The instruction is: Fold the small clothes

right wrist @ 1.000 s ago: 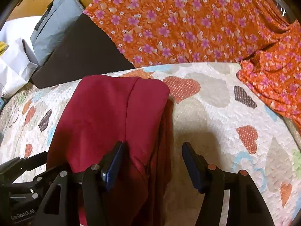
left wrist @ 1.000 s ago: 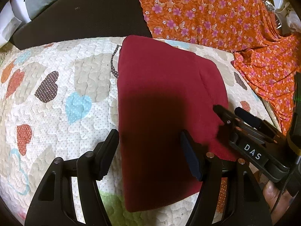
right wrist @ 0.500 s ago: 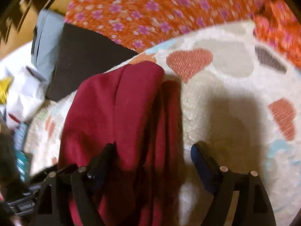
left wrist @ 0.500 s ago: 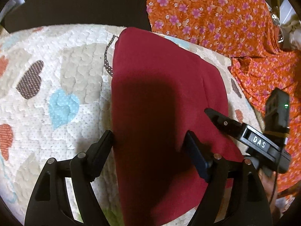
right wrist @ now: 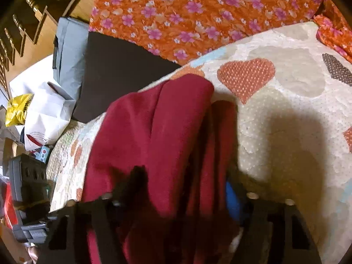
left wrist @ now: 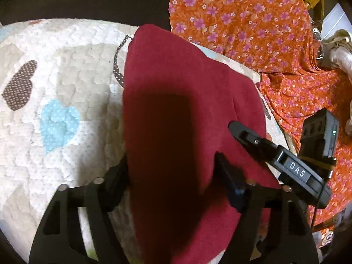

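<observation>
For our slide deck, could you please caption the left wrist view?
Left gripper straddling a folded maroon garment on a heart-patterned quilt, right gripper alongside.

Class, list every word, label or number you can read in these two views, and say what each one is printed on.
"DAS": white letters on a label on the right gripper, seen in the left wrist view.
Print on the yellow packet and the white bag is too blurred to read.
</observation>
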{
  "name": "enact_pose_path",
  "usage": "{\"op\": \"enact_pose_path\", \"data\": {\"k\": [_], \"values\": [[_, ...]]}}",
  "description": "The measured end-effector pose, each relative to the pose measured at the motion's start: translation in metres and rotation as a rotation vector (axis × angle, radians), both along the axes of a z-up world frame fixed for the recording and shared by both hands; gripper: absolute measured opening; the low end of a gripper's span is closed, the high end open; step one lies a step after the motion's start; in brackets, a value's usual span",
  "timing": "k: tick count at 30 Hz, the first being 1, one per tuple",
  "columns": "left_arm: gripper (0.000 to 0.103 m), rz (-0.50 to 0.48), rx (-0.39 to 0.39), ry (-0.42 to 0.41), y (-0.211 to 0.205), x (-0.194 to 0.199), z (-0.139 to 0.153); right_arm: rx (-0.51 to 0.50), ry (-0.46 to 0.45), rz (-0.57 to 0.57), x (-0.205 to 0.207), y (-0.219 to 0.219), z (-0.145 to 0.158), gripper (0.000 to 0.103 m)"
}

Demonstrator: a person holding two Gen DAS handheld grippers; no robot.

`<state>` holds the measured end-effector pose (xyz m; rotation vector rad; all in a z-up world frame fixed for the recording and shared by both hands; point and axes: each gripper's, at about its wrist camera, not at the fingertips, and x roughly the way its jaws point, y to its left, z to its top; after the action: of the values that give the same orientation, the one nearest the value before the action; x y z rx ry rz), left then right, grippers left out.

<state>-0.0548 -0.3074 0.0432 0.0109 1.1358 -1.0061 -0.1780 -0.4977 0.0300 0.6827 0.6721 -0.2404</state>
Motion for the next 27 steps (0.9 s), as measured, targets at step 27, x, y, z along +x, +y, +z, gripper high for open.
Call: {"op": "enact_pose_path", "data": {"k": [27], "values": [[0.058, 0.084, 0.188, -0.176, 0.133, -0.101, 0.031, -0.149, 0.108, 0.148, -0.075, 0.123, 0.061, 0.044]]}}
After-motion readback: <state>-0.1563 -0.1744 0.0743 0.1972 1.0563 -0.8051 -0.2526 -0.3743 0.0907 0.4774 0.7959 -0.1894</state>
